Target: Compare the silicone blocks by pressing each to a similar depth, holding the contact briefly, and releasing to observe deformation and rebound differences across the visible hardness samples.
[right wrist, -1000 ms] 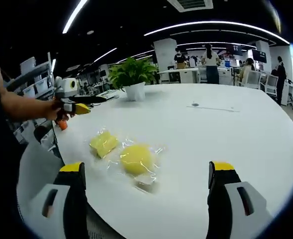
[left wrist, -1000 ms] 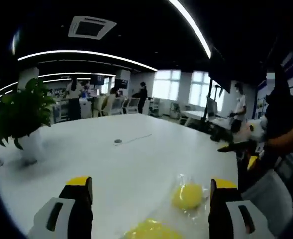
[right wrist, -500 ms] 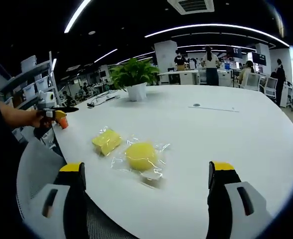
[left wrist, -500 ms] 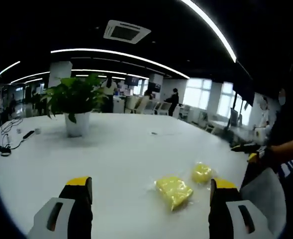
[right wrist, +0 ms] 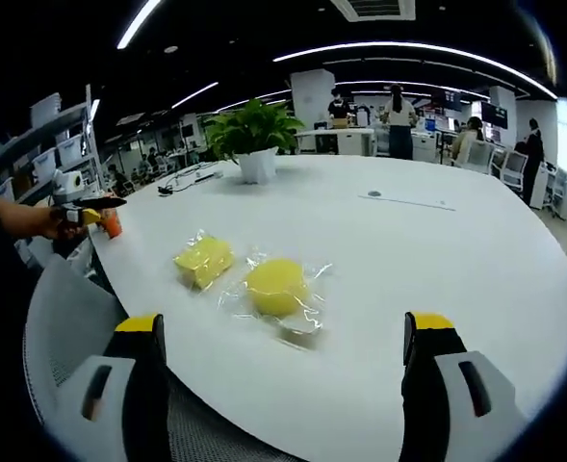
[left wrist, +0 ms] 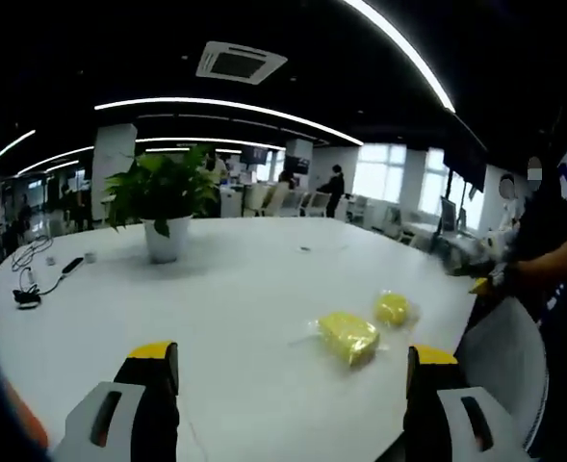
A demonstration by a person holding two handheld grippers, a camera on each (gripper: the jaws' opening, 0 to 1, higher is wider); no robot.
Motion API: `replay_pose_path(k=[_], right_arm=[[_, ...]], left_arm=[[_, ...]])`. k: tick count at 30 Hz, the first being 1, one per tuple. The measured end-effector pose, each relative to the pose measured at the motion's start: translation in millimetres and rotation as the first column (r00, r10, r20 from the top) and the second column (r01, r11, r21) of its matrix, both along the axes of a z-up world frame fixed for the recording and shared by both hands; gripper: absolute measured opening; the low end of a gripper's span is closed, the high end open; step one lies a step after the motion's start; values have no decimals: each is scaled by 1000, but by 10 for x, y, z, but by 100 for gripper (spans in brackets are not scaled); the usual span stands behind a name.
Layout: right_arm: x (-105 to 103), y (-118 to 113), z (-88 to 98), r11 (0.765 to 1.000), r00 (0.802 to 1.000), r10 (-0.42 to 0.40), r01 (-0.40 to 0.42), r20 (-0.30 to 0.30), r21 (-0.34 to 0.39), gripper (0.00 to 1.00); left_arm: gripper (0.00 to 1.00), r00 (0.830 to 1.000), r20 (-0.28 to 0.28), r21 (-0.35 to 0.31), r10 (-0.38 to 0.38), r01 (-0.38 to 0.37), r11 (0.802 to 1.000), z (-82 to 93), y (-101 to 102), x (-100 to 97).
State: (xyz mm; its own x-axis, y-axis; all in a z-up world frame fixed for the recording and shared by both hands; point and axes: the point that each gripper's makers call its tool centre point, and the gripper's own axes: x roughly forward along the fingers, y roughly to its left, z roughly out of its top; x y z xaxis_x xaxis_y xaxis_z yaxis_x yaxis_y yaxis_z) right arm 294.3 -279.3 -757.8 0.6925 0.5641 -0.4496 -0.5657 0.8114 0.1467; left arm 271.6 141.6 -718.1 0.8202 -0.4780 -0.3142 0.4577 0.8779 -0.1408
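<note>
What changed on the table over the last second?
Only the left gripper moved: it pulled back from the yellow blocks toward the table's edge. Nothing was gripped or released. The square block and round block stayed put in their bags; both jaws stayed open.

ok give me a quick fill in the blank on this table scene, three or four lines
Two yellow silicone blocks lie on the white table, each wrapped in clear ____.
In the right gripper view, the round block lies to the ____ of the squarish block.
The potted plant stands in a ____ pot.
Both the left hand-held gripper and the right hand-held gripper are ____.

Missing words: plastic; right; white; open
</note>
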Motion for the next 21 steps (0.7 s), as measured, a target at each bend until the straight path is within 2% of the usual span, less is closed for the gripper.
replay_pose_path(k=[3, 4, 7, 9, 13, 21], right_arm=[[-3, -17, 3, 1000, 1000, -13, 13, 6, -14, 96], [-1, 8, 54, 1000, 999, -5, 6, 34, -11, 96], [-21, 32, 93, 1000, 999, -2, 3, 49, -26, 96], [-28, 62, 139, 1000, 996, 6, -3, 85, -26, 96], [-46, 104, 95, 999, 998, 16, -13, 68, -34, 96], [-53, 123, 57, 998, 999, 26, -25, 26, -50, 96]], left_arm=[[100, 1000, -6, -15, -11, 11, 1000, 19, -7, 16], [100, 1000, -19, -28, -18, 17, 999, 5, -19, 11], [100, 999, -26, -50, -24, 22, 998, 5, -43, 8], [100, 999, -38, -61, -26, 24, 998, 3, -56, -3], [100, 999, -26, -50, -37, 36, 998, 30, -88, -20], [100, 999, -21, -87, -24, 22, 996, 30, -104, -28]])
